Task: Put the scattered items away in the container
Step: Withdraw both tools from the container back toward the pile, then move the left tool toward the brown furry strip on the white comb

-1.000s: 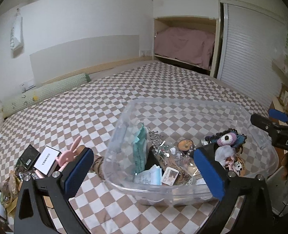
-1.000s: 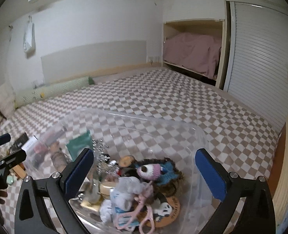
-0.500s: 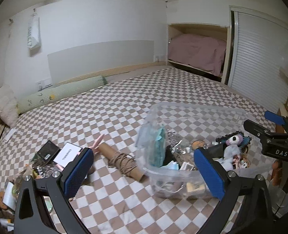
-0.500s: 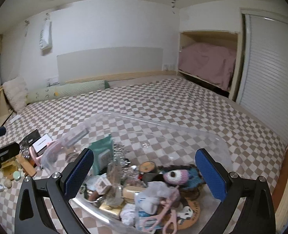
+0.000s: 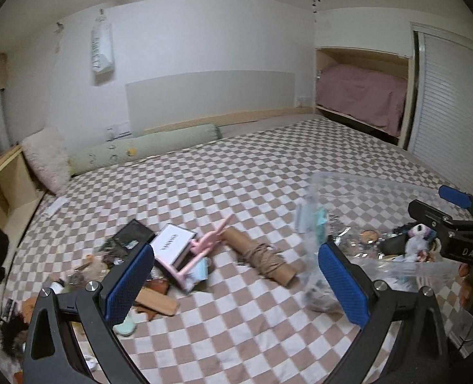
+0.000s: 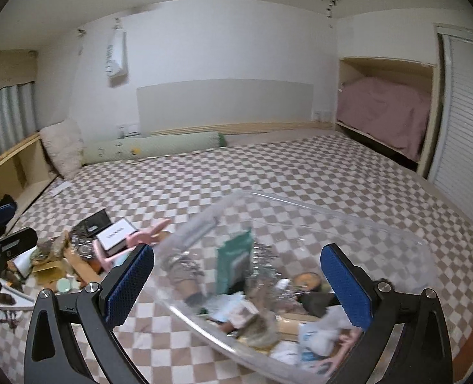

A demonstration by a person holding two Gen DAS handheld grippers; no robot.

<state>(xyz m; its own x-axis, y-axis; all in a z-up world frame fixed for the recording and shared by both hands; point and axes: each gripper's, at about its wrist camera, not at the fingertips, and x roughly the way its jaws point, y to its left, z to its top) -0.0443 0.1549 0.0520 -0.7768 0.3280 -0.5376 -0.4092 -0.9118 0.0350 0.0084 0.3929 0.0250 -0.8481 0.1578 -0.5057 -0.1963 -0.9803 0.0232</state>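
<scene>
Looking along our left gripper (image 5: 234, 283), we see its blue pads spread wide with nothing between them, hanging over the checked bed (image 5: 268, 172). Our right gripper (image 6: 236, 284) is likewise wide apart and empty, poised above the near side of the clear bin (image 6: 348, 220). The bin sits on the bed to our right; from the left view its wall (image 5: 364, 188) is blurred, and the right gripper's black body (image 5: 454, 224) shows in front of it. Inside the bin we make out a teal packet (image 6: 234, 262), a round brown disc (image 6: 305, 280) and a jumble of small things, too blurred to name. Outside it, to the left, lie the loose items: a cardboard tube (image 5: 258, 252) wound with brown cord, just beside the bin; a pink bunny-eared piece (image 5: 204, 246) resting against a white box (image 5: 172, 246); a black case (image 5: 134, 233) behind the box; a wooden block (image 5: 156, 300); and a pale green round thing (image 5: 126, 328) near our left finger. More clutter sits at the bed's left edge, but we cannot tell what it is. A green bolster (image 5: 146, 152) and a fluffy cushion (image 5: 45, 160) lie well apart at the far side by the wall.
</scene>
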